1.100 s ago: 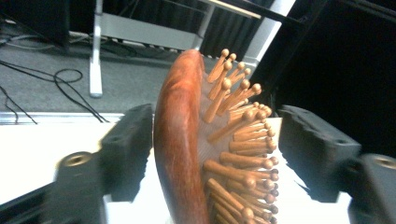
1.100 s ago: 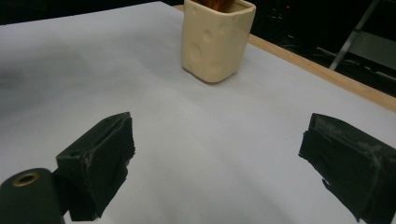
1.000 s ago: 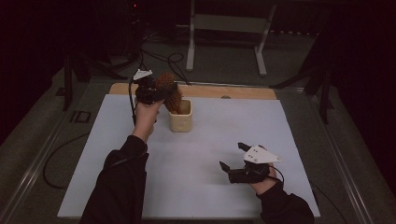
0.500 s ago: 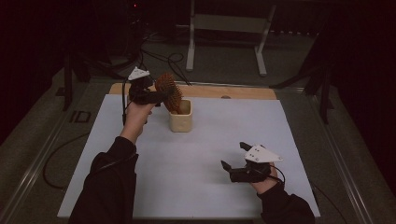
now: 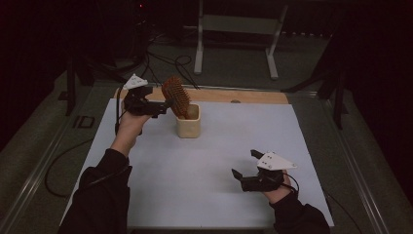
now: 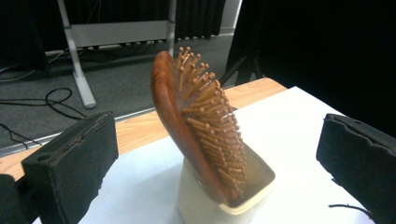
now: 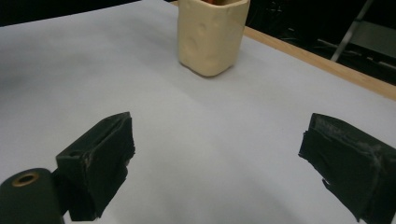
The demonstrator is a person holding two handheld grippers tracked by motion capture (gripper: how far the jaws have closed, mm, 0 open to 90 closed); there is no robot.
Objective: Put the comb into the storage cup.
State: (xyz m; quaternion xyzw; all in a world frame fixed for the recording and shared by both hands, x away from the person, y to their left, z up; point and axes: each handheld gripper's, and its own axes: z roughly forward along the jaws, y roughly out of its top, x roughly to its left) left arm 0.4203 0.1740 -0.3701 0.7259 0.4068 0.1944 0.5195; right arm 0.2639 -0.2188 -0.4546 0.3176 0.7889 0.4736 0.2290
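We had the wooden hairbrush (image 6: 198,126) standing head-up in the cream cup (image 5: 188,125), stiff, light, best pinched across its rim, our left gripper (image 5: 158,108) agape beside it, right gripper (image 5: 245,164) agape too.

The hairbrush's (image 6: 196,126) handle end is buried inside the cream cup (image 6: 219,205), so no telling how deep it goes. The cup's base is cut off by the bottom edge of the left gripper view, and its rim is chopped at the top of the right gripper view (just an orange sliver peeks in). The counter's (image 5: 195,175) near edge sits behind both sleeves.
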